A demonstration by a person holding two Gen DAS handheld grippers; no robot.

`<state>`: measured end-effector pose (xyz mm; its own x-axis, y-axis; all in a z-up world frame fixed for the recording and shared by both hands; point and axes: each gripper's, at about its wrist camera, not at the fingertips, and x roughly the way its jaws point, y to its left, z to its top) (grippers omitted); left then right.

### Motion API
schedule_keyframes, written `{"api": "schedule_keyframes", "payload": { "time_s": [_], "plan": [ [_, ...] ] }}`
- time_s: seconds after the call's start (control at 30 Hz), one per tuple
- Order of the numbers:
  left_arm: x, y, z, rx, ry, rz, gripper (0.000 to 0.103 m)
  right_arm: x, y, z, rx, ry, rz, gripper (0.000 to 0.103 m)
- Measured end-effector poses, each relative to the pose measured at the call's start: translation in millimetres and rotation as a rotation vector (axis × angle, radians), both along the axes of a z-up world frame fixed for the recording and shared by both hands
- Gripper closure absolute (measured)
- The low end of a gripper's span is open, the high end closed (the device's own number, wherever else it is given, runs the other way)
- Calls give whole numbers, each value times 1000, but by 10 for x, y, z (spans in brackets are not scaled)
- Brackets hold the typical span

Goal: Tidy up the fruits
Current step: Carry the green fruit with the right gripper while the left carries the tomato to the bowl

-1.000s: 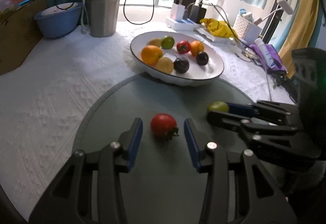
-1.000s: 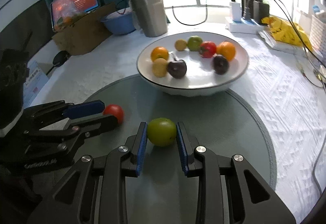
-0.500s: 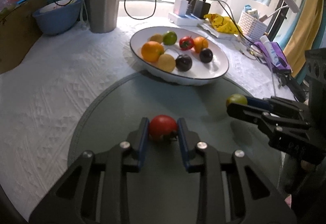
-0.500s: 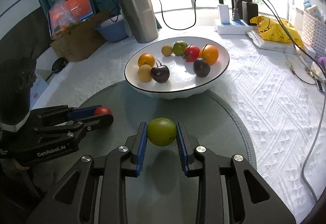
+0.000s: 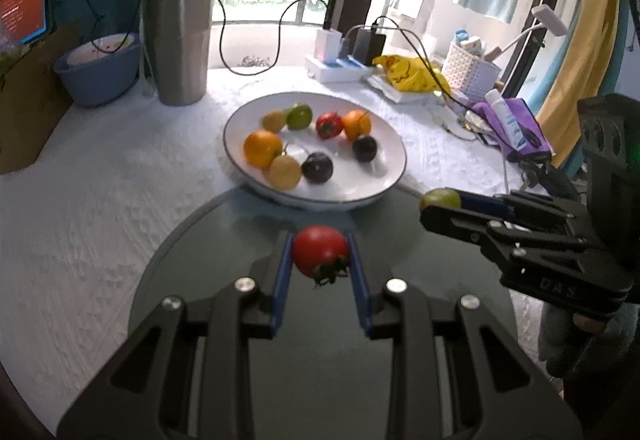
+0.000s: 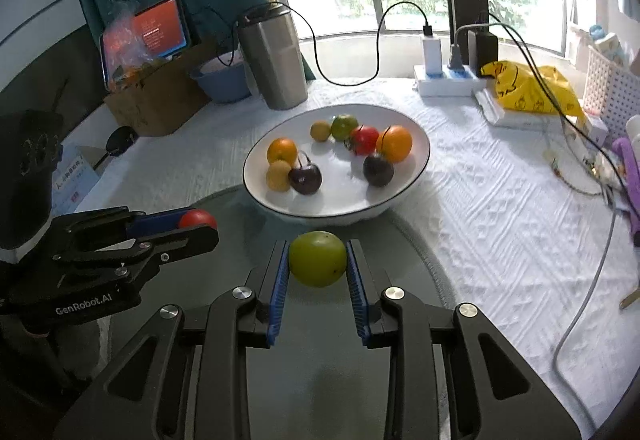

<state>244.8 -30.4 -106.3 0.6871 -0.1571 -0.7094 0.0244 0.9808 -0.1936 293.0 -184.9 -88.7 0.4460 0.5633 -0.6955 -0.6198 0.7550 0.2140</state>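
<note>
My left gripper (image 5: 320, 254) is shut on a red tomato (image 5: 319, 254), held a little above the round grey mat (image 5: 224, 240). In the right wrist view the same gripper (image 6: 200, 226) shows at the left with the tomato (image 6: 196, 218) in its tips. The green fruit (image 6: 317, 258) sits gripped between the blue pads of my right gripper (image 6: 317, 260), also lifted off the mat (image 6: 416, 260). From the left wrist view that gripper (image 5: 436, 206) and its green fruit (image 5: 439, 197) appear at the right. Ahead stands a white bowl (image 5: 384, 184) (image 6: 400, 196) with several fruits: oranges, dark plums, a tomato, a green fruit.
A steel tumbler (image 5: 182, 44), a blue bowl (image 5: 98, 70) and a cardboard box (image 6: 160, 100) stand behind the white bowl on the left. A power strip (image 6: 448, 80), yellow bag (image 6: 528, 88), white basket (image 5: 472, 74) and cables (image 6: 588, 280) crowd the right side of the white cloth.
My left gripper closed around the red tomato and lifted it off the mat. The right gripper rose with the green fruit. Both have drawn back from the bowl.
</note>
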Motion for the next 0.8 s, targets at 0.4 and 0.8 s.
{"api": "schedule_keyframes", "payload": {
  "time_s": [0.4, 0.8],
  "plan": [
    [221, -131, 143, -1, -46, -33, 74, 199, 41, 194, -11, -33, 21, 73],
    [496, -85, 62, -19, -37, -22, 74, 479, 138, 103, -29, -9, 39, 73]
  ]
}}
